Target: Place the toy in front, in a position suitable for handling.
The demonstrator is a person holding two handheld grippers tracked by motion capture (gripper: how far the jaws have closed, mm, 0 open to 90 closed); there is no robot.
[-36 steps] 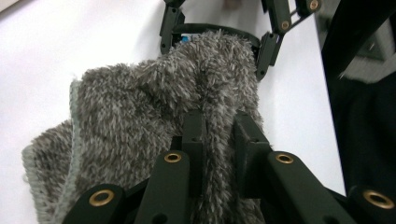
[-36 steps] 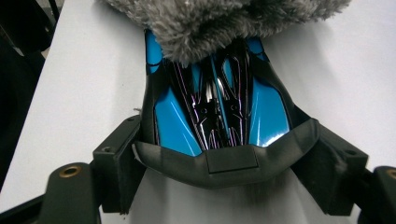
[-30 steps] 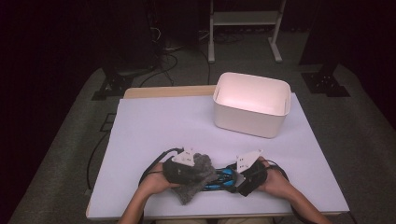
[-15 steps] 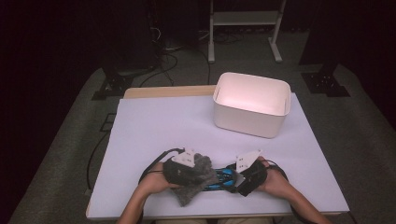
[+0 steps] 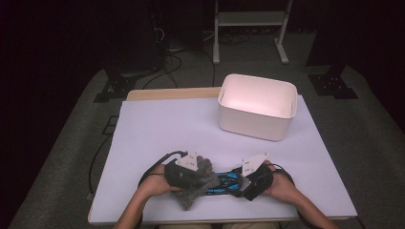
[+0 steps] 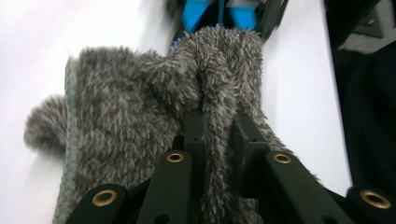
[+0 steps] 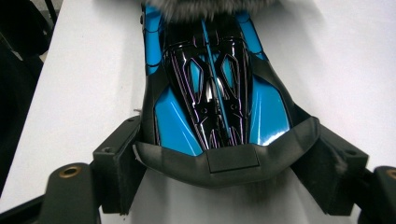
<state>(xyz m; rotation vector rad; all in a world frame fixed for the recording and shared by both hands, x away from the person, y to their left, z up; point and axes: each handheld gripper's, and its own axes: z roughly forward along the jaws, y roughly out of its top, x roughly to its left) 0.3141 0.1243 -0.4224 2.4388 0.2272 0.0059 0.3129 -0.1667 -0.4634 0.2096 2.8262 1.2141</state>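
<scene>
Low in the frame's centre, the left gripper [image 5: 200, 175] pinches a fuzzy grey cloth [image 6: 154, 107] draped over a glossy blue-and-black toy car [image 7: 215, 88], whose rear sits clamped between the right gripper [image 5: 242, 183]'s jaws.

Light falls from above on the white rectangular table [image 5: 157, 129], bright against a nearly black room across the upper frame. The white plastic bin [image 5: 256, 113] glows pinkish inside. In the right gripper view, the glossy blue-and-black toy car [image 7: 217, 88] carries glare streaks; the fuzzy grey cloth [image 6: 140, 107] blurs at both gripper views' upper edges.
</scene>
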